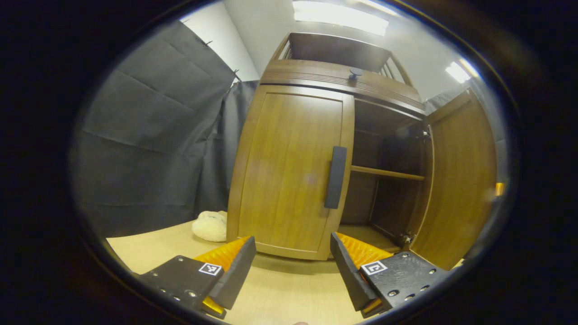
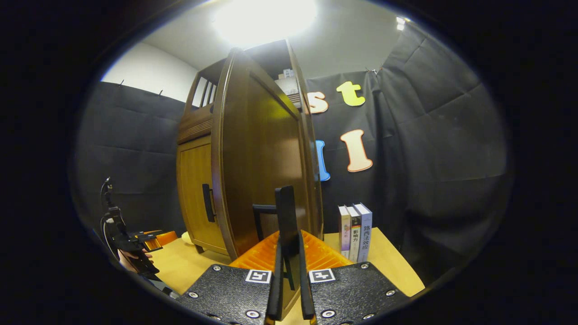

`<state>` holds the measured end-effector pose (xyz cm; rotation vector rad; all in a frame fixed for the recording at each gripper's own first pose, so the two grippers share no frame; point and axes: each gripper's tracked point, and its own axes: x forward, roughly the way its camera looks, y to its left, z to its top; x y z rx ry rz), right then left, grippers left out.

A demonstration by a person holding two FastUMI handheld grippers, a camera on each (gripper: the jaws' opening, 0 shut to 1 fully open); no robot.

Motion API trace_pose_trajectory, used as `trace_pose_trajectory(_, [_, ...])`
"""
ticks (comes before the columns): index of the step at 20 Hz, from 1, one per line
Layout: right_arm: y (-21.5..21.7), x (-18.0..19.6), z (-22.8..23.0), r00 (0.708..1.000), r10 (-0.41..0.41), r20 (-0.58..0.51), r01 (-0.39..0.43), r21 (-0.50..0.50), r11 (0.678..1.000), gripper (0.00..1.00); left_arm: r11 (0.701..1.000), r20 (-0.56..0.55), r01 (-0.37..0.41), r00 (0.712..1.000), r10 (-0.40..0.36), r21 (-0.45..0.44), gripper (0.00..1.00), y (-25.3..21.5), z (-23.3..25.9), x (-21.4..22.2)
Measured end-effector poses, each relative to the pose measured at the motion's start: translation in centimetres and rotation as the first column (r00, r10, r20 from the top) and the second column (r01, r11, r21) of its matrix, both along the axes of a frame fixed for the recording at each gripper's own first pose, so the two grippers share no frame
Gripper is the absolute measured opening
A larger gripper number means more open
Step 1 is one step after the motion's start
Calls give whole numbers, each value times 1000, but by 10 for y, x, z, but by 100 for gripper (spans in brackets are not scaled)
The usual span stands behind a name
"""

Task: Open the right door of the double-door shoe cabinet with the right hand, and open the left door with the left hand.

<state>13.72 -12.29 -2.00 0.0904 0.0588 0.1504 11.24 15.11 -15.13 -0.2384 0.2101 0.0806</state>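
The wooden shoe cabinet [image 1: 316, 76] stands on the table. Its left door [image 1: 289, 171] is closed, with a dark vertical handle [image 1: 336, 177] at its inner edge. My left gripper [image 1: 292, 266] is open, low in front of that door and short of the handle, touching nothing. The right door [image 1: 456, 180] is swung wide, showing a shelf [image 1: 388, 173] inside. In the right gripper view this open door [image 2: 257, 162] rises close ahead, and my right gripper [image 2: 289, 257] is shut on its dark handle [image 2: 286, 212]. The left gripper [image 2: 135, 246], held by a hand, shows at far left.
A white fluffy slipper [image 1: 210, 225] lies on the table [image 1: 280, 293] by the cabinet's left corner. Three books [image 2: 354, 232] stand upright to the right of the open door. Black cloth walls close in the booth on both sides.
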Motion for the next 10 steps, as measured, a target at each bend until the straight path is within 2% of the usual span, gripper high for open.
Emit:
trace_pose_trajectory(1, [-7,1,0,1000,3,2,-3,5,1000,16,1000,-1,0,1000,0,0,99,0,0,0])
trace_pose_trajectory(4, [-20,-1,-3,1000,27,7,-27,26,999,12,1000,-11,4,1000,-4,7,100,-1,-1,1])
trace_pose_trajectory(5, [-24,-2,-4,999,38,10,-38,29,999,5,1000,-15,7,1000,-7,11,100,-3,-1,3])
trace_pose_trajectory(6, [-26,0,-4,999,48,14,-49,32,998,12,1000,-18,12,1000,-11,15,95,-3,-1,3])
trace_pose_trajectory(7, [-30,0,-4,998,58,18,-58,37,998,5,1000,-21,16,1000,-15,20,95,-4,0,4])
trace_pose_trajectory(8, [-34,1,-4,998,66,23,-67,44,997,11,999,-24,21,1000,-20,26,95,-5,-1,4])
trace_pose_trajectory(9, [-38,2,-4,997,78,26,-80,56,995,3,999,-26,25,999,-24,34,95,-6,-1,5])
trace_pose_trajectory(10, [-38,2,-4,995,94,28,-96,67,993,10,999,-28,28,999,-27,43,100,-6,0,5])
